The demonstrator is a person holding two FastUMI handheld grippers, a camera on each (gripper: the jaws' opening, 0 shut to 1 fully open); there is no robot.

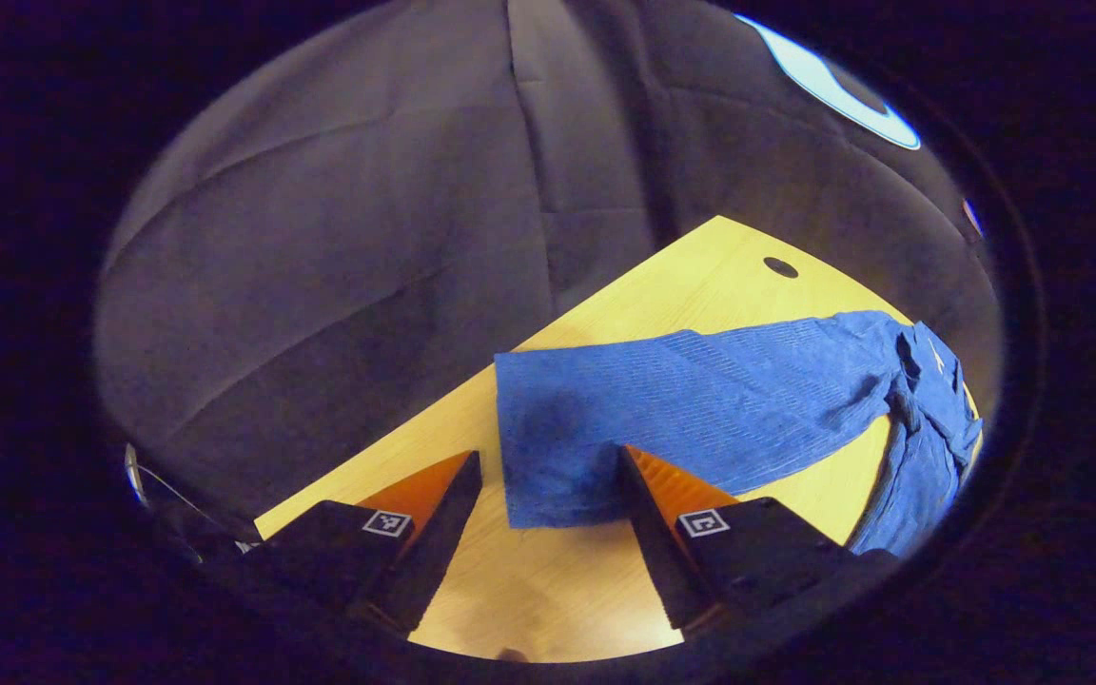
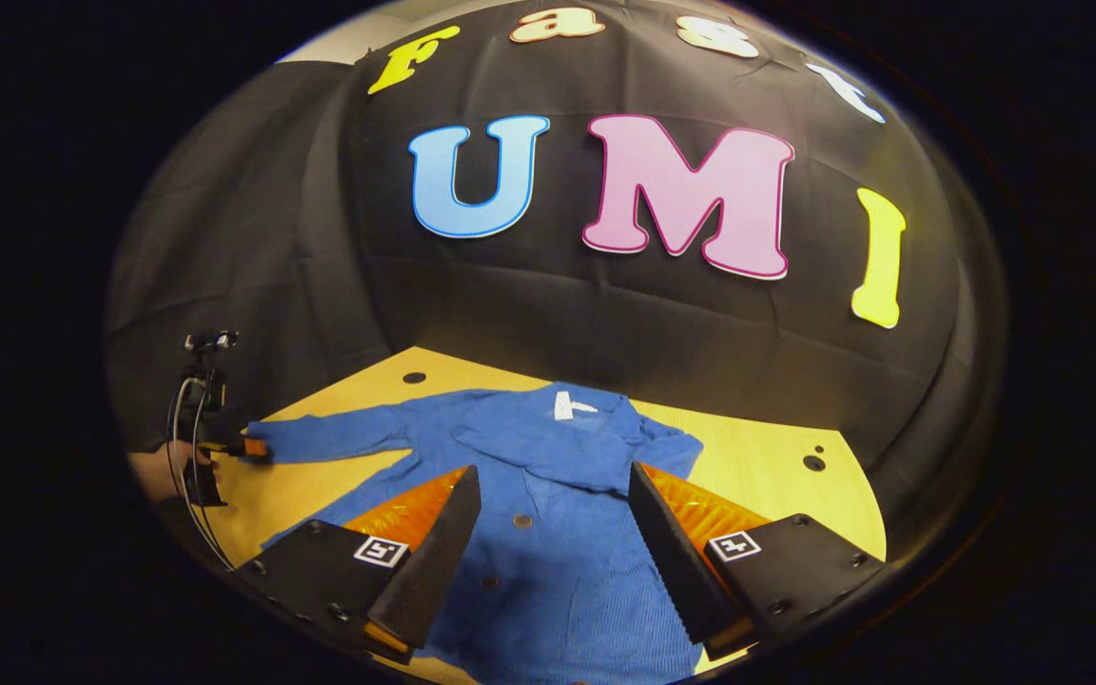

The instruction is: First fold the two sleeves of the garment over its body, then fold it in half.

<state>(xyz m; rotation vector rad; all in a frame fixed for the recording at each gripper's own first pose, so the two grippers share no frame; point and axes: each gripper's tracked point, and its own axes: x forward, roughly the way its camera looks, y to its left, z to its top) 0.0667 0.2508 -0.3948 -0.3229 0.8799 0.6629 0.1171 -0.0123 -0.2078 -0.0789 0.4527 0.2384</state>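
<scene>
At the sleeve cuff: both grippers released.
We risk the left gripper (image 1: 548, 485) pinching only one layer of the blue ribbed knit garment (image 1: 700, 409) sleeve, dragging it across the light wooden table (image 1: 700, 266); right gripper (image 2: 553, 504) hovers open.

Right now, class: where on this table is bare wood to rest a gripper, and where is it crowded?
Bare wood lies beside the table holes, right of the blue garment, and before the sleeve cuff, under the open left gripper. The middle, under the open right gripper, is covered by cloth.
</scene>
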